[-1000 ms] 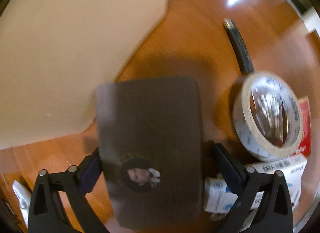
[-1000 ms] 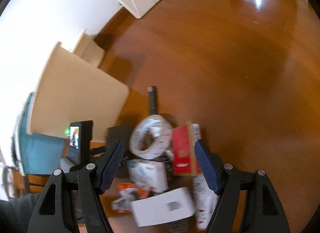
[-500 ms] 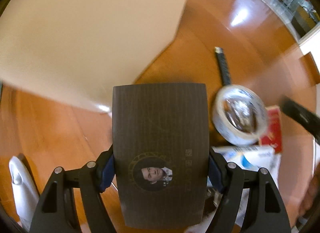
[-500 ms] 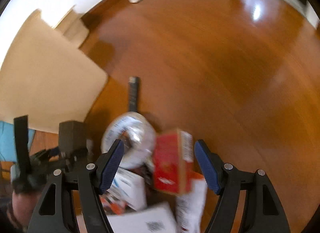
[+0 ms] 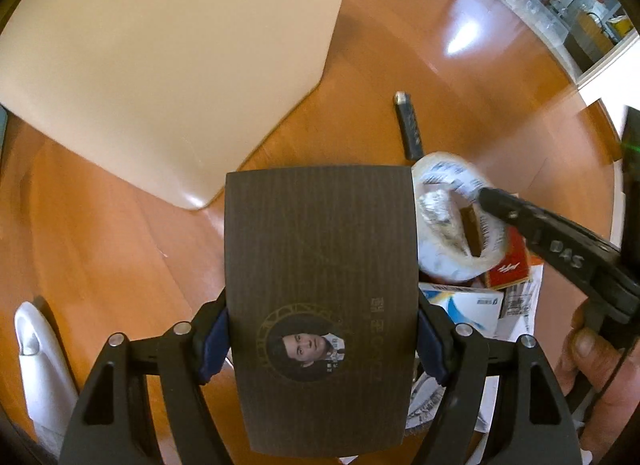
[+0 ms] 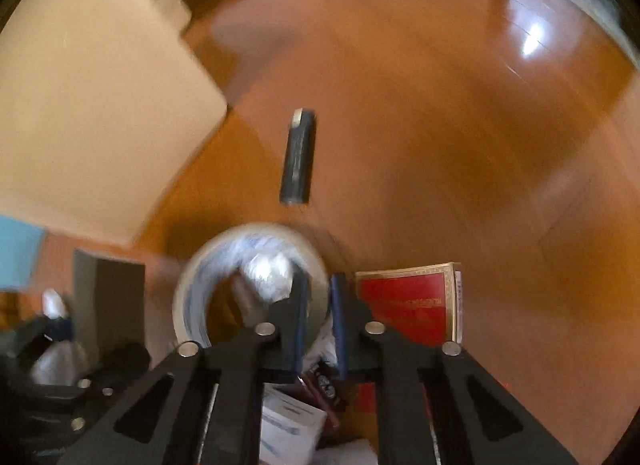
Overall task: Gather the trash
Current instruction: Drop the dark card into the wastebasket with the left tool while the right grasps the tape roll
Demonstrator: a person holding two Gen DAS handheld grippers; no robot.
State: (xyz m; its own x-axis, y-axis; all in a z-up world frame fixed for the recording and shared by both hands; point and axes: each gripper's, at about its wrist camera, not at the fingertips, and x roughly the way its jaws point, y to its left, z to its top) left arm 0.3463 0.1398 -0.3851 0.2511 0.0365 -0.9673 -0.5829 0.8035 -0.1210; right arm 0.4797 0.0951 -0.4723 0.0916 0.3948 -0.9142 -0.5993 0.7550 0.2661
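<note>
Left gripper [image 5: 322,339] clamped across the width of a flat dark box [image 5: 320,277], pads on its 2 long edges and box carried clear of the wood floor [image 5: 400,45], presumably so the beige bin [image 5: 160,57] just beyond can take it edge-first. Right gripper [image 6: 318,319] just closed on the wall of the tape roll [image 6: 248,261], 1 pad inside the ring and 1 outside, the only narrow hold such a hoop offers. Still on the floor beside the roll: red box [image 6: 412,305], white cartons [image 5: 468,305], dark stick [image 6: 298,157].
</note>
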